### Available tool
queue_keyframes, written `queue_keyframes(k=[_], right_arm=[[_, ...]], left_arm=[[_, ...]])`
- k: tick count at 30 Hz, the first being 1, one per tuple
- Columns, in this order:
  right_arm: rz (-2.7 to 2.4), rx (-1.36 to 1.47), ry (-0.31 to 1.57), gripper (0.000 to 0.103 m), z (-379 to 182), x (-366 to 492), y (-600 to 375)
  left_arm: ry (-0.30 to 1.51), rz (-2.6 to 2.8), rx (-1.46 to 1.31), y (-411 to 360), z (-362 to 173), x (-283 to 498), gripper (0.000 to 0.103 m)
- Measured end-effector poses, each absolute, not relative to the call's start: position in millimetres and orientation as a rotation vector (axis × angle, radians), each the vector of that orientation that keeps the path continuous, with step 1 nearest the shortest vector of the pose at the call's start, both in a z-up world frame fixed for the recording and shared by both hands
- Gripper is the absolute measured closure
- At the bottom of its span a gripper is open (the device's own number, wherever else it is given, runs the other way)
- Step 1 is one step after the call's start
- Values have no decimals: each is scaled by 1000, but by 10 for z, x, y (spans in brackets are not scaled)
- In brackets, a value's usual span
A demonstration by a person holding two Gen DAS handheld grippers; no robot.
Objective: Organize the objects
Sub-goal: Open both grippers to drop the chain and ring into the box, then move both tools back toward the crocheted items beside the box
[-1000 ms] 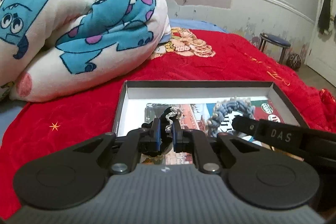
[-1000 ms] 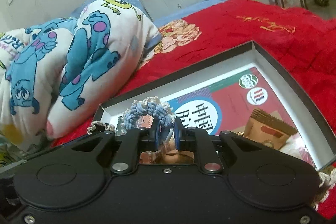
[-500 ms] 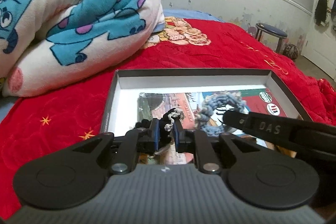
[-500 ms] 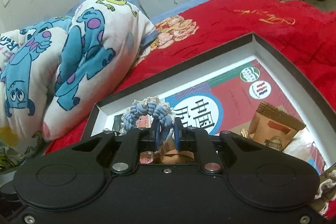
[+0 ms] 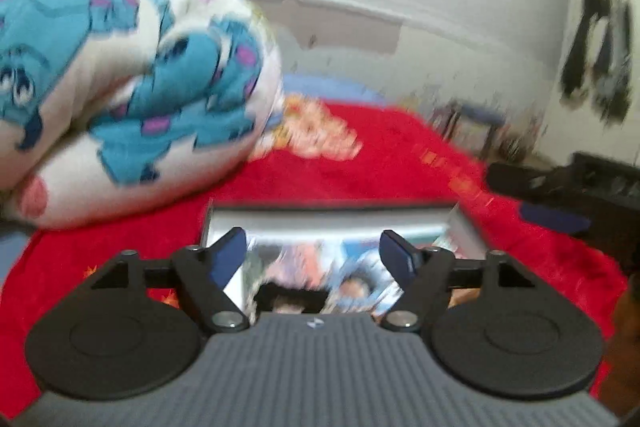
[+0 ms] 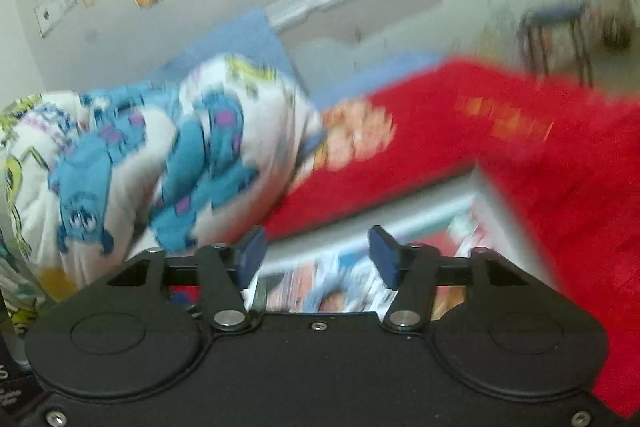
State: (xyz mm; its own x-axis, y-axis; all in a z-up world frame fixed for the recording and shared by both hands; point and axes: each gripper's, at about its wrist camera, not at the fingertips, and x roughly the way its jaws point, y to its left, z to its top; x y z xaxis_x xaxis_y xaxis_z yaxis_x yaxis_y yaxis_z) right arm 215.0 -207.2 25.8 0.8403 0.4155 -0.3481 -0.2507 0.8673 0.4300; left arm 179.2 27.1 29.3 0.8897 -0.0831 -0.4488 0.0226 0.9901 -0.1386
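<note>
The left gripper (image 5: 314,251) points a little downward over the near edge of the box (image 5: 332,217), its blue pads (image 5: 230,253) spread far apart. The jaws are opening and nothing sits between them; past the gap only the box's blurred printed contents show. Just below the gap, at the gripper's body, a dark scrunchie-like shape (image 5: 292,297) lies in the box, too smeared to be sure of.

The right gripper (image 6: 316,253) is also tilted slightly down over the box (image 6: 400,215), aimed toward its far left wall. Its pads (image 6: 252,253) stand moderately apart, less wide than the left pair. These jaws are opening too, with nothing between them. A pale blue blur (image 6: 332,293) lies in the box under the gap, clear of both pads; what it is cannot be told.

The box rests on the red blanket (image 5: 380,163). Beyond its far left corner is the folded monster-print quilt (image 5: 132,83). To the box's right in the left view, part of the other black gripper (image 5: 580,187) shows. Both views are heavily blurred
</note>
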Motion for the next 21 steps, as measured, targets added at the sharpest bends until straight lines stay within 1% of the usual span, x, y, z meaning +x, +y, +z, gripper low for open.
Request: queue_keyframes(k=[2,4,5,7,10,14,16,19,21], right_arm=[[321,383,403,34,493,2021,-2282],[266,384,356,21,688,1872,-2512],[239,377,341,20,764,1800,-2610],[203,343,333,15,859,1677,-2771],[125,241,350,7,882,1499,-2910],[72,180,389,5,696,1287,-2960],[66,209,418,1,559,1252,-2957],[79,292,489,1,377,1319,-2941],[101,307,491,1,318,1364,-2934]], left_arm=[[427,-90,-136,240,459,1710,14],[394,-138,-143,190,601,1633,11],[382,-160,-147,161,662,1592,9],[363,-205,-147,73,743,1500,0],[336,-275,-87,-106,779,1357,0],[335,-304,-21,-351,699,1243,0],[358,-297,-42,-418,625,1222,0],[397,-263,-88,-443,506,1218,0],[411,-235,-82,-470,440,1198,0]])
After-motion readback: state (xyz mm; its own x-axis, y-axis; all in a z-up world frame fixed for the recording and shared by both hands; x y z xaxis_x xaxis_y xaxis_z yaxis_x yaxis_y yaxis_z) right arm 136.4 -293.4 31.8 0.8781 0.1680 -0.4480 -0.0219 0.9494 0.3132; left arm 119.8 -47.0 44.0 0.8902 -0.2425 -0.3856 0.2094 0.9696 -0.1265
